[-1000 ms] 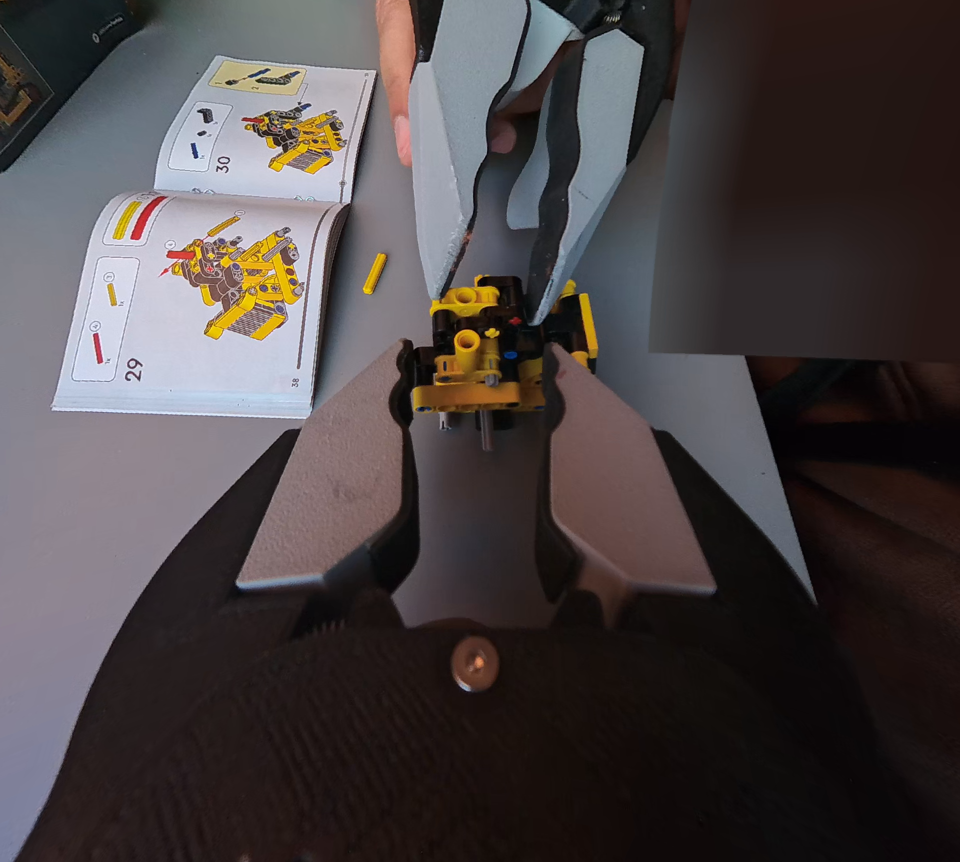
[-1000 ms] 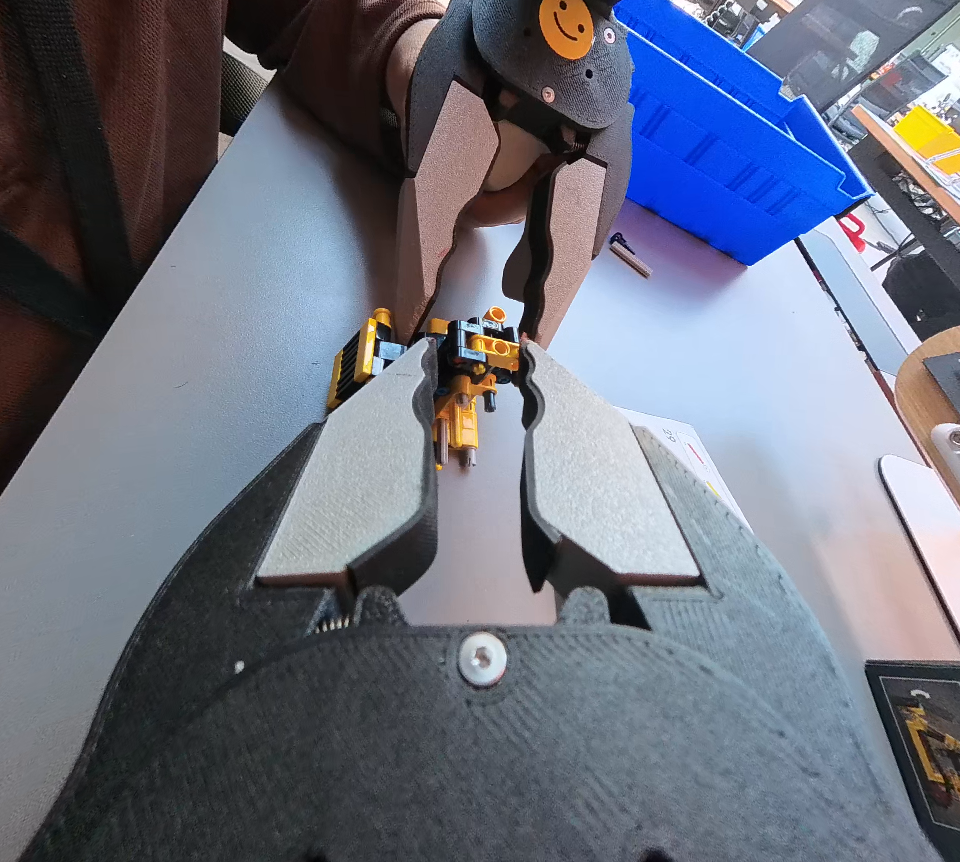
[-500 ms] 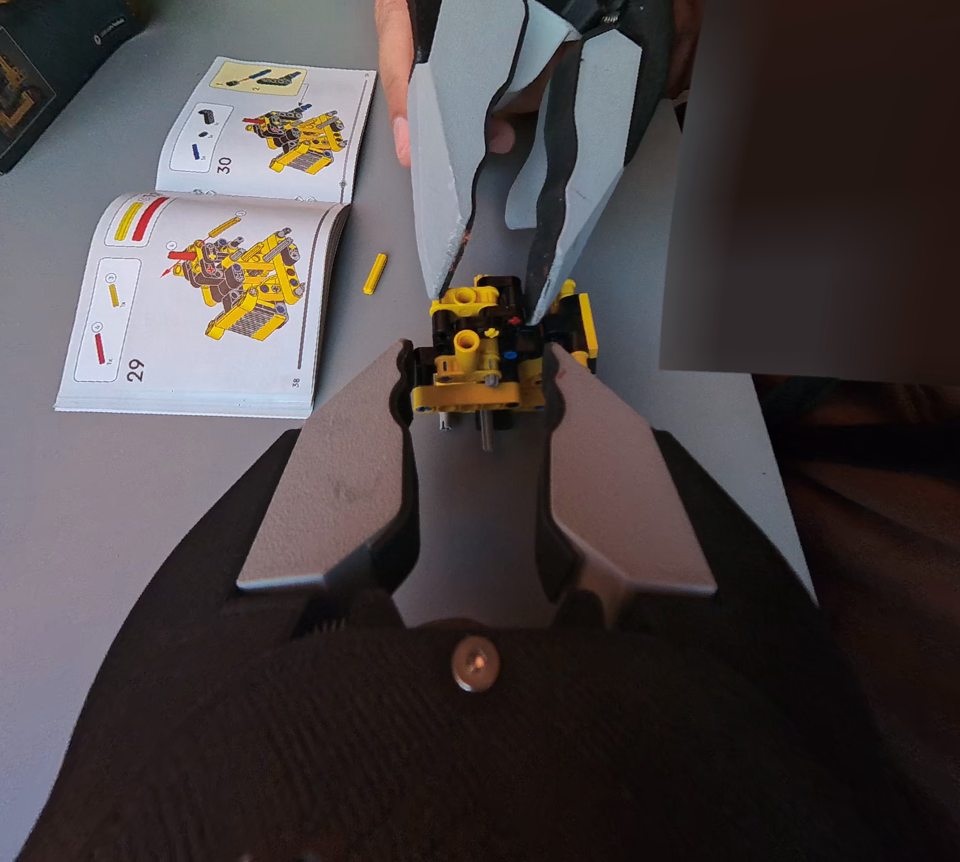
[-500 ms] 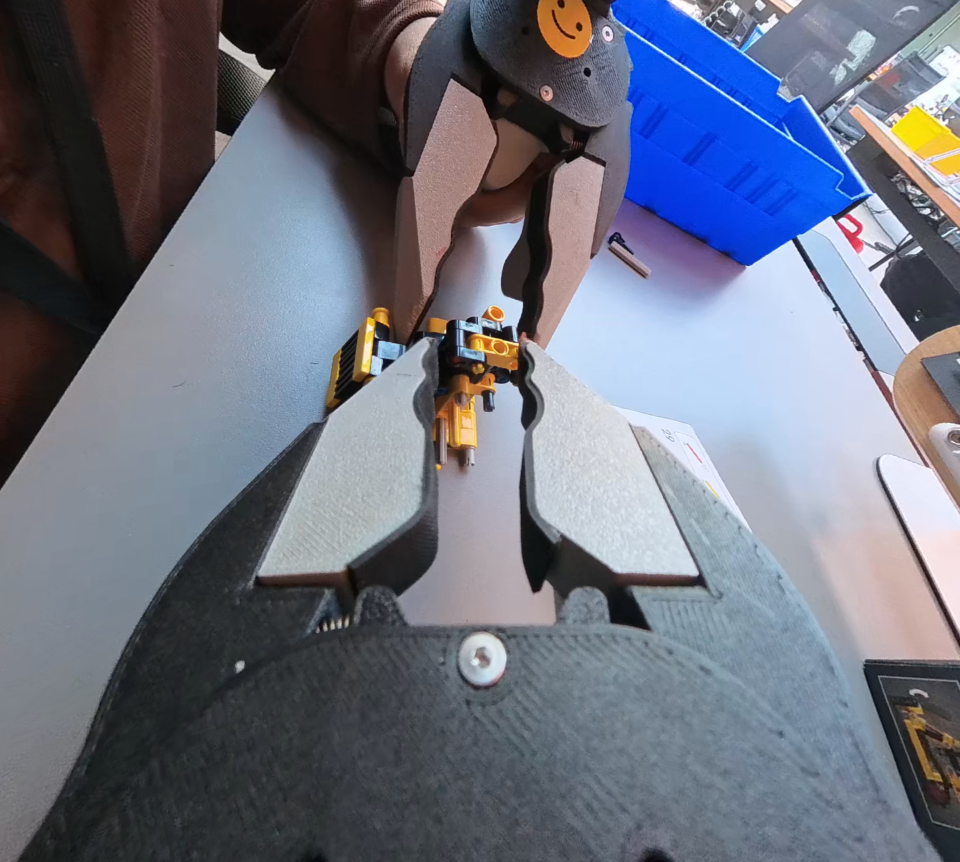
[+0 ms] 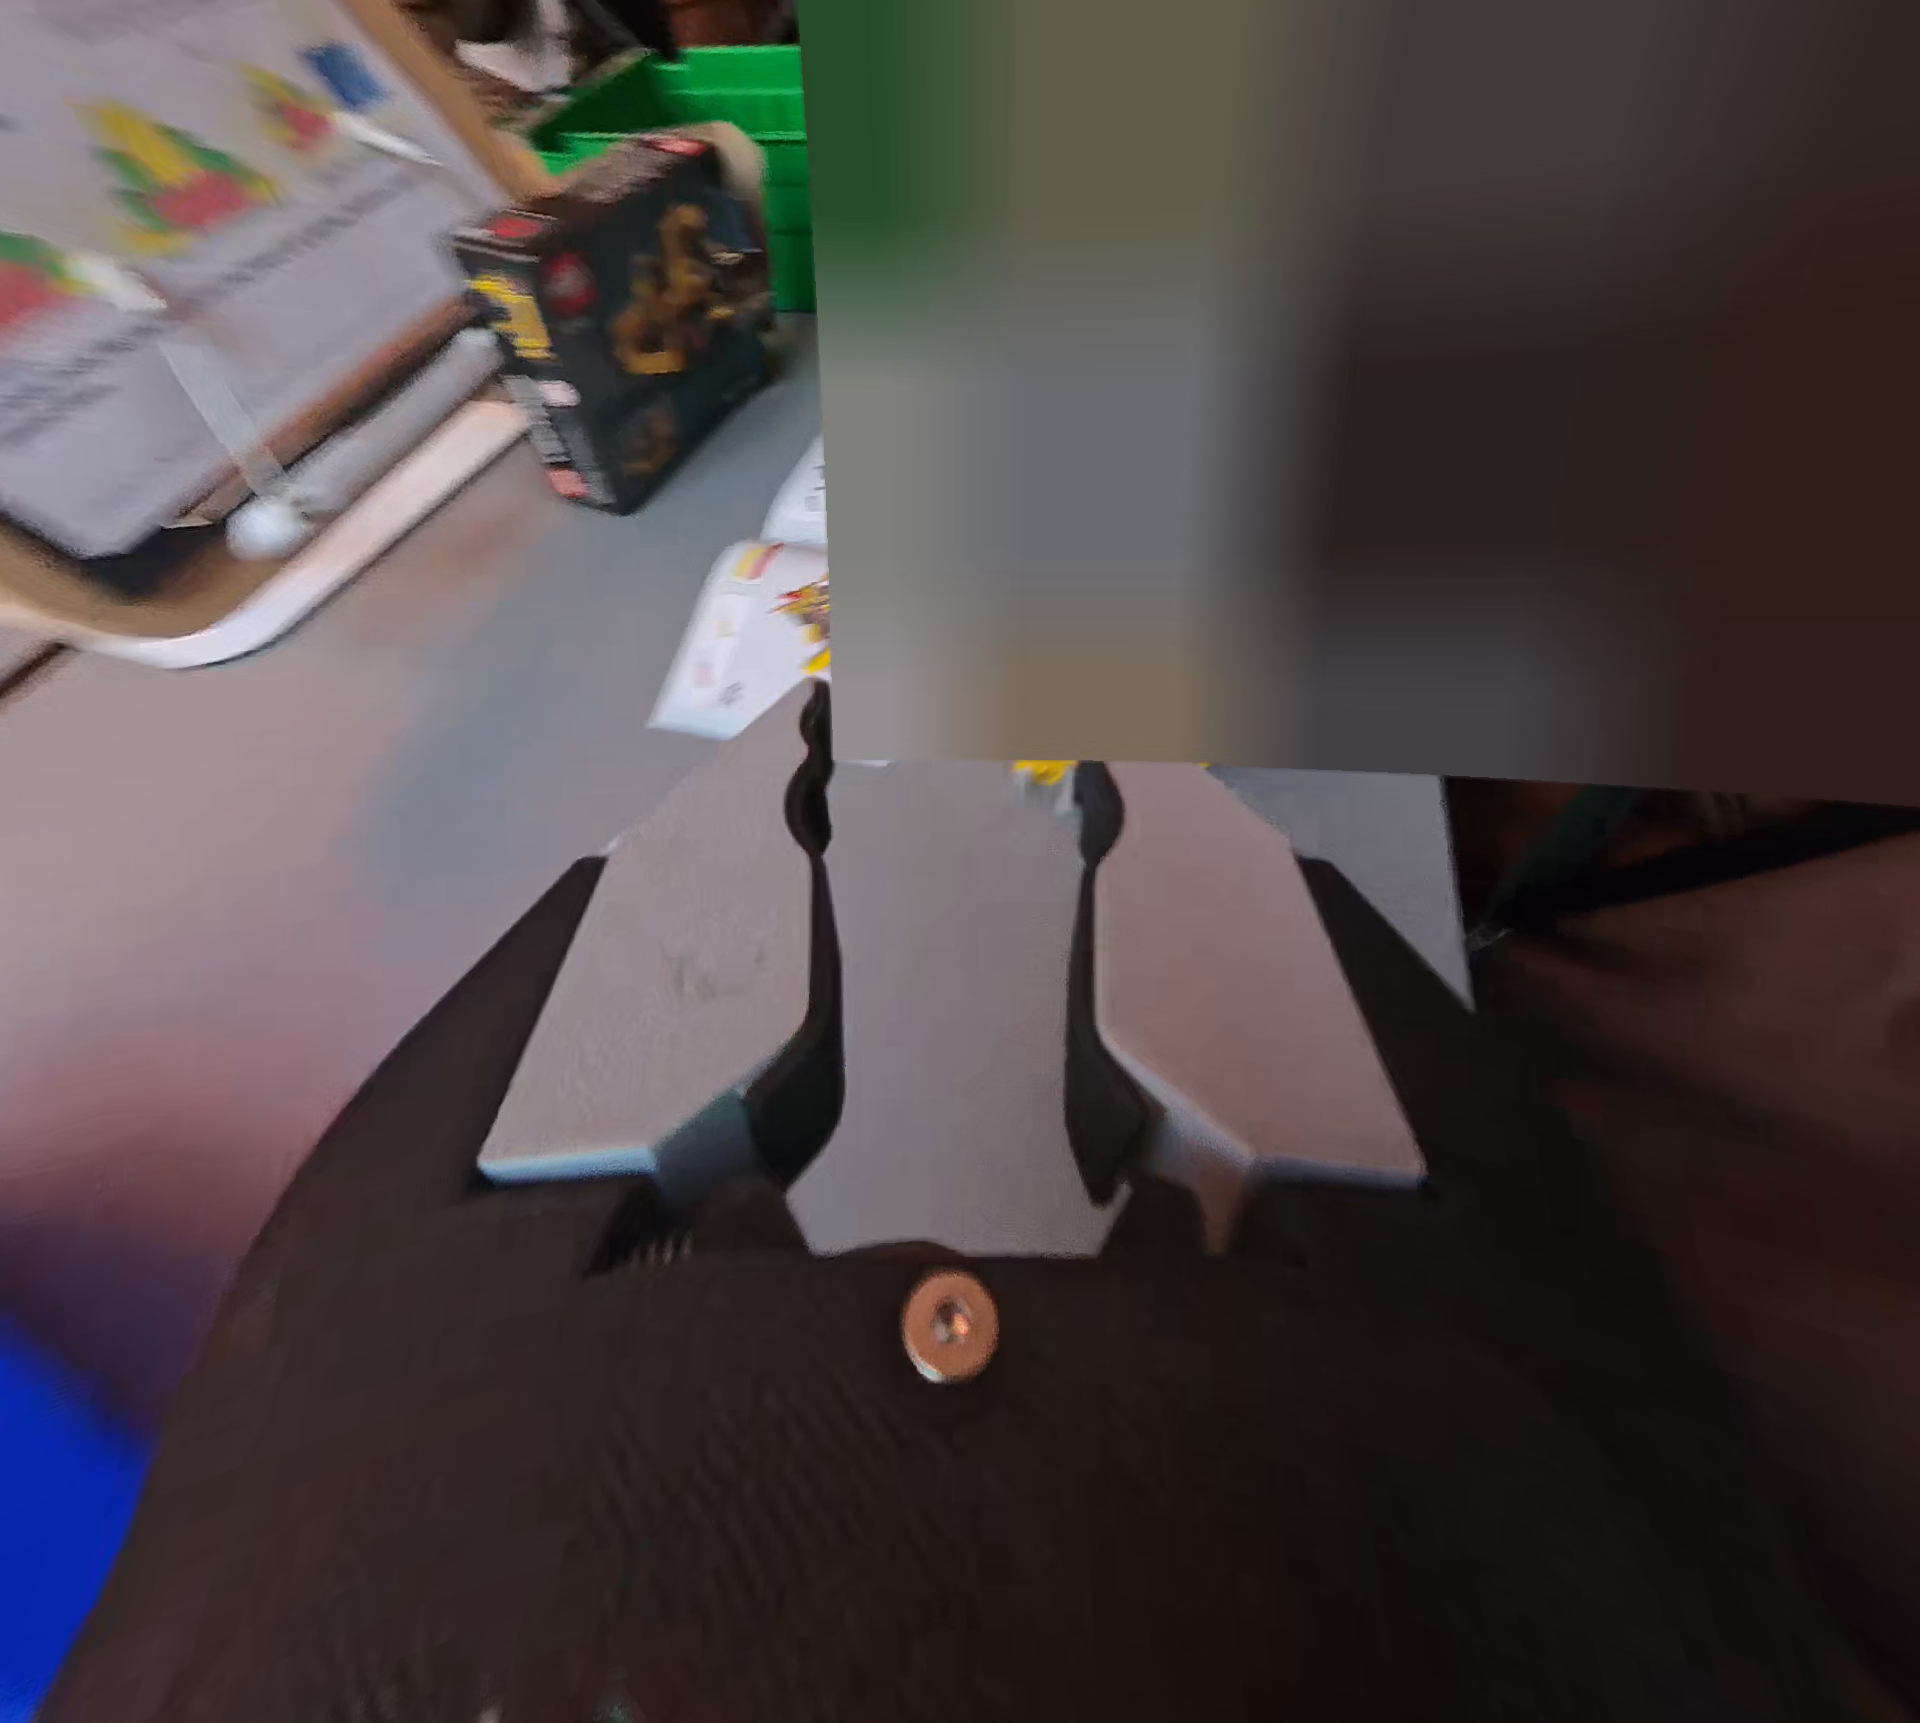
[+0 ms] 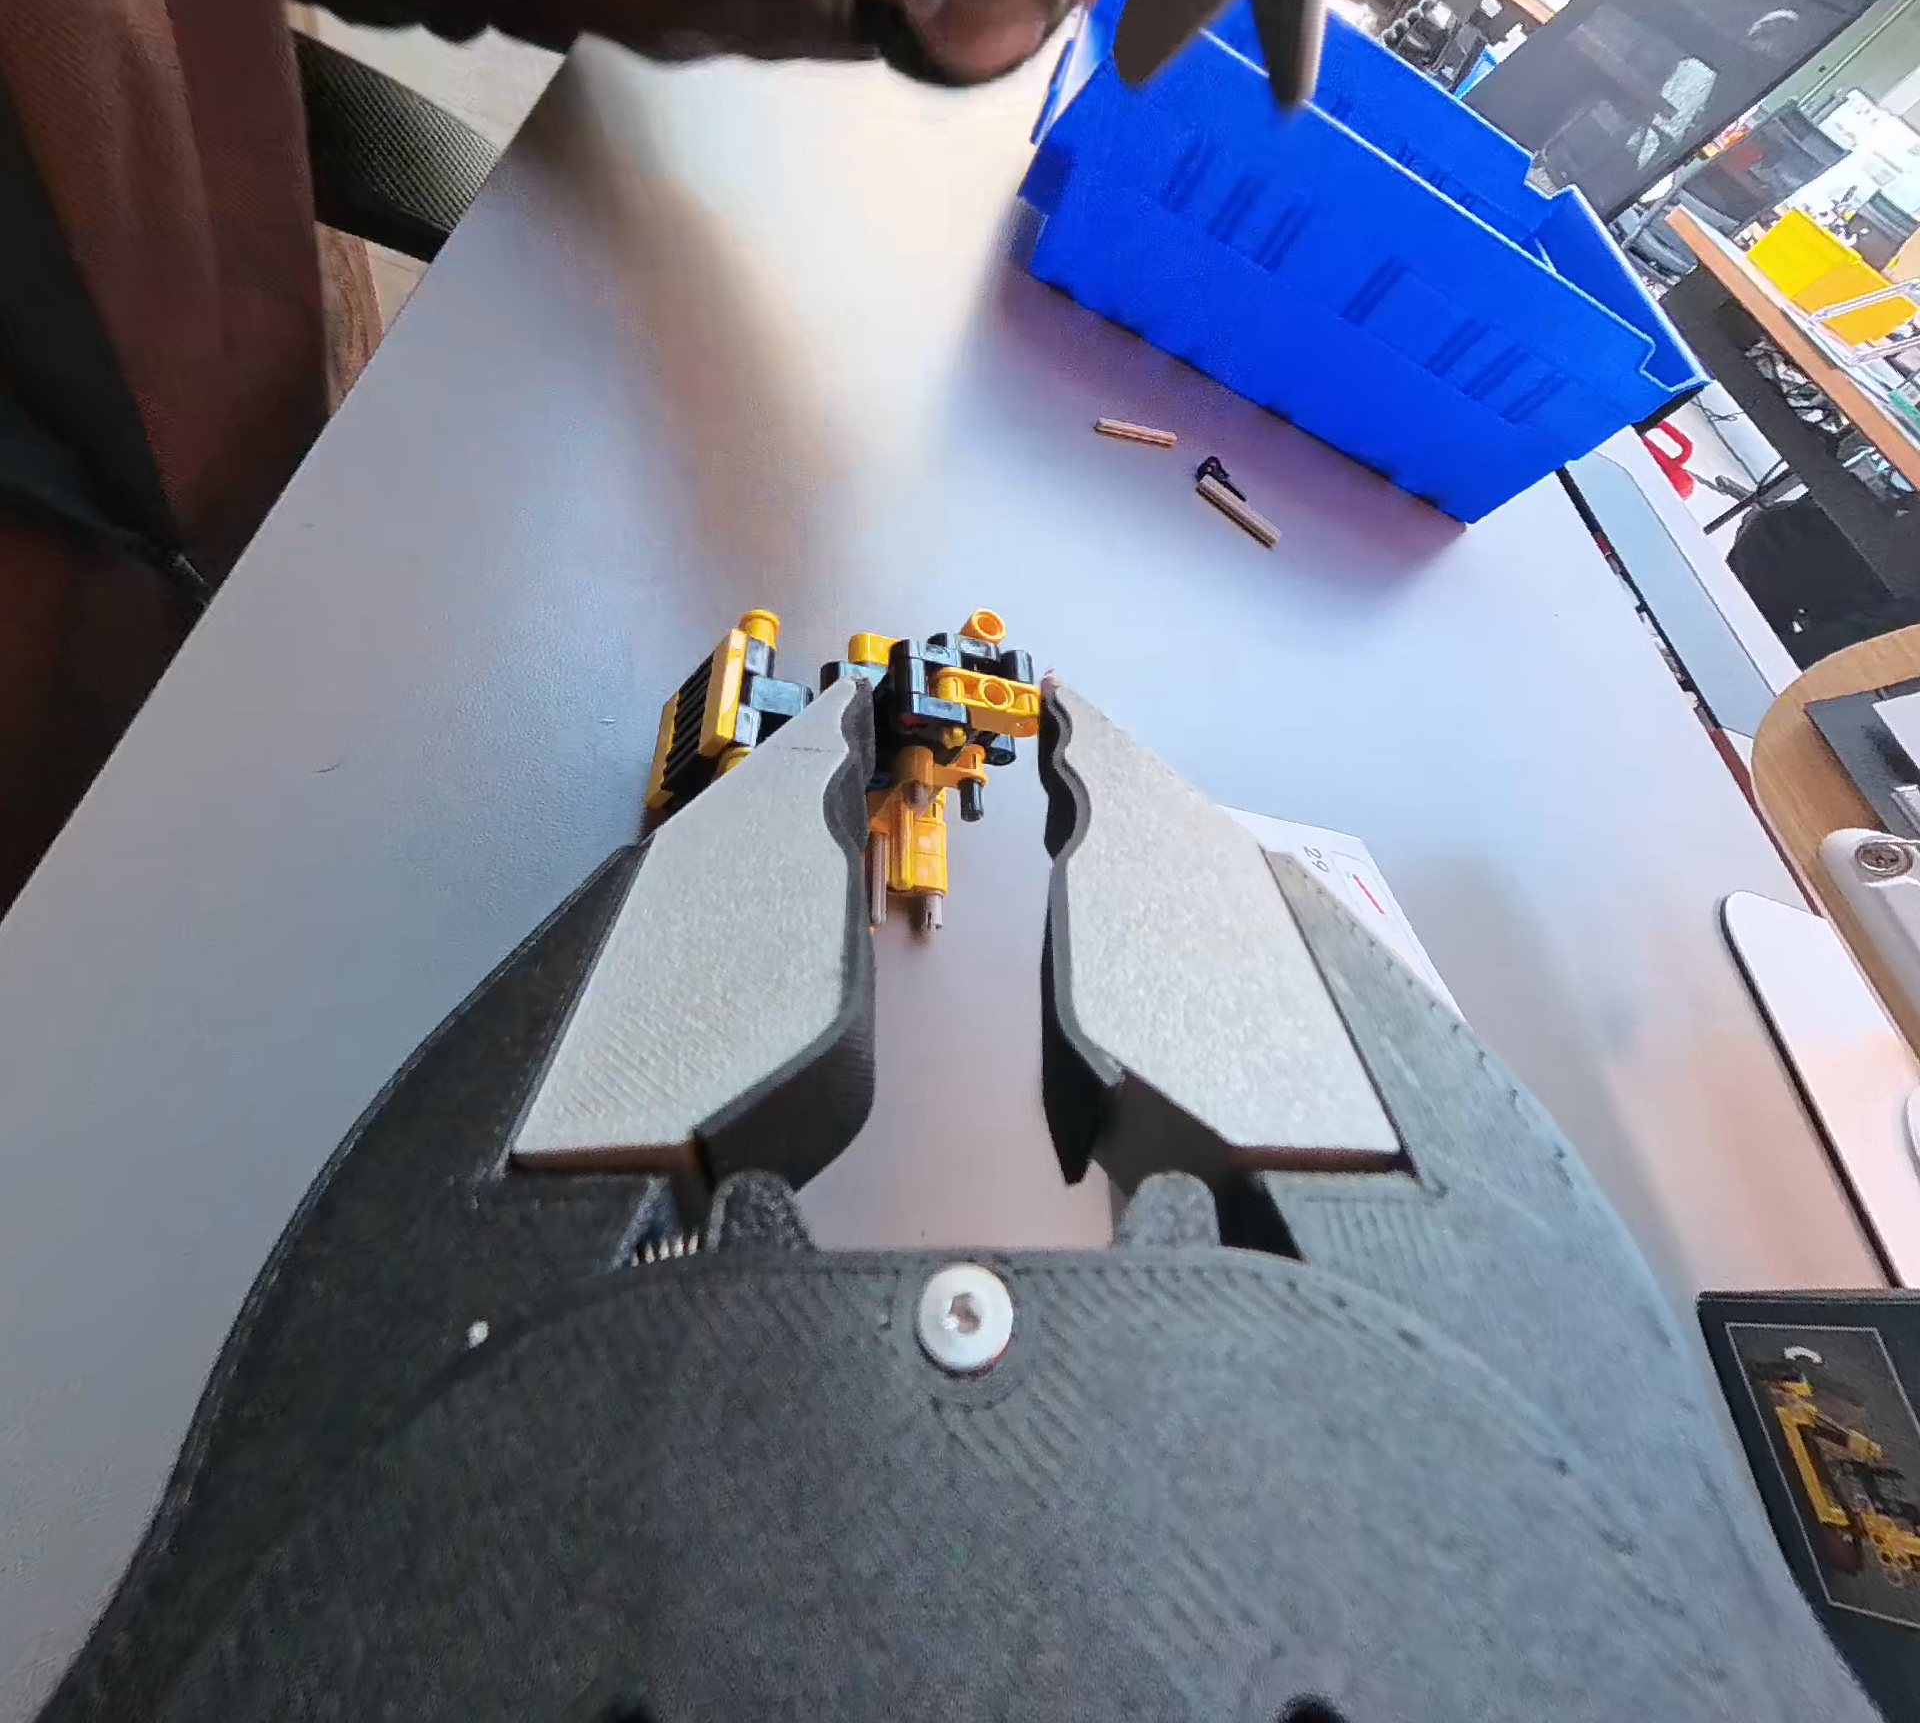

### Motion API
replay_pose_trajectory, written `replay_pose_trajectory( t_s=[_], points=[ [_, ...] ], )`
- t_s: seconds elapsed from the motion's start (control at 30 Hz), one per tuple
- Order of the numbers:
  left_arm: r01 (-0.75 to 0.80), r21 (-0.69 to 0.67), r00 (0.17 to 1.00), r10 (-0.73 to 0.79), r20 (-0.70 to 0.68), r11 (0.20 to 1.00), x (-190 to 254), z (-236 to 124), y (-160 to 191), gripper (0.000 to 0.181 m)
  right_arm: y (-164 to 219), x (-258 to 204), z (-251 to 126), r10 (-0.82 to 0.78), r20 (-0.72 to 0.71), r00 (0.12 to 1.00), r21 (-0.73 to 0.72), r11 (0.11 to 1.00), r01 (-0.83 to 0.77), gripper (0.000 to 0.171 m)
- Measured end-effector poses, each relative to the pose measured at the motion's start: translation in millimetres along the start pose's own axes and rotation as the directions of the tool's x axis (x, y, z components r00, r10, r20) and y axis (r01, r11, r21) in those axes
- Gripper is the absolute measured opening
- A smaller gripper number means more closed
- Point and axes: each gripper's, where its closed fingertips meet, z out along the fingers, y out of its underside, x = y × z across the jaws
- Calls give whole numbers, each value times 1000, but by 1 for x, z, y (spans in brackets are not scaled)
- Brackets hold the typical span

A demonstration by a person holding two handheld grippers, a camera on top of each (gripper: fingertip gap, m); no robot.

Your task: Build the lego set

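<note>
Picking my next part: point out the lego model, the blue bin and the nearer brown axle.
lego model [image 6: 940, 712]: right wrist view, black-and-yellow core.
blue bin [image 6: 1340, 302]: right wrist view, front wall.
brown axle [image 6: 1236, 515]: right wrist view, mid-shaft.

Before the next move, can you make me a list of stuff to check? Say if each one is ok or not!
1. Model sitting flat on the table: ok.
2. Right gripper around the model: ok, its fingers sit on either side; a real squeeze: cannot tell.
3. Left gripper out of the way: ok, it is lifted, blurred, over the blue bin.
4. Left gripper empty: ok, nothing shows between its open fingers in the left wrist view.
5. Loose brown pins within easy sight: ok, two lie by the bin.
6. Booklet readable: cannot tell, mostly hidden and blurred.
</note>
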Motion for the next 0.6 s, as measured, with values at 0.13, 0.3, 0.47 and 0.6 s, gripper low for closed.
replay_pose_trajectory(
  t_s=[0.13,0.3,0.47,0.6],
  points=[
    [7,-64,939,15,343,998,-66,-102,-2,13,0,-1,1,-4,0,1000,-3,1000,4,28],
    [408,-205,725,-179,665,890,-168,-202,73,33,0,-1,2,-16,-7,1000,-10,1000,16,28],
    [552,-367,725,-214,655,749,-208,-205,134,33,1,-1,2,-16,-13,1000,-12,1000,16,29],
    [582,-521,744,-152,651,624,-218,-211,166,37,1,0,2,-13,-13,1000,-12,1000,13,29]
  ],
)
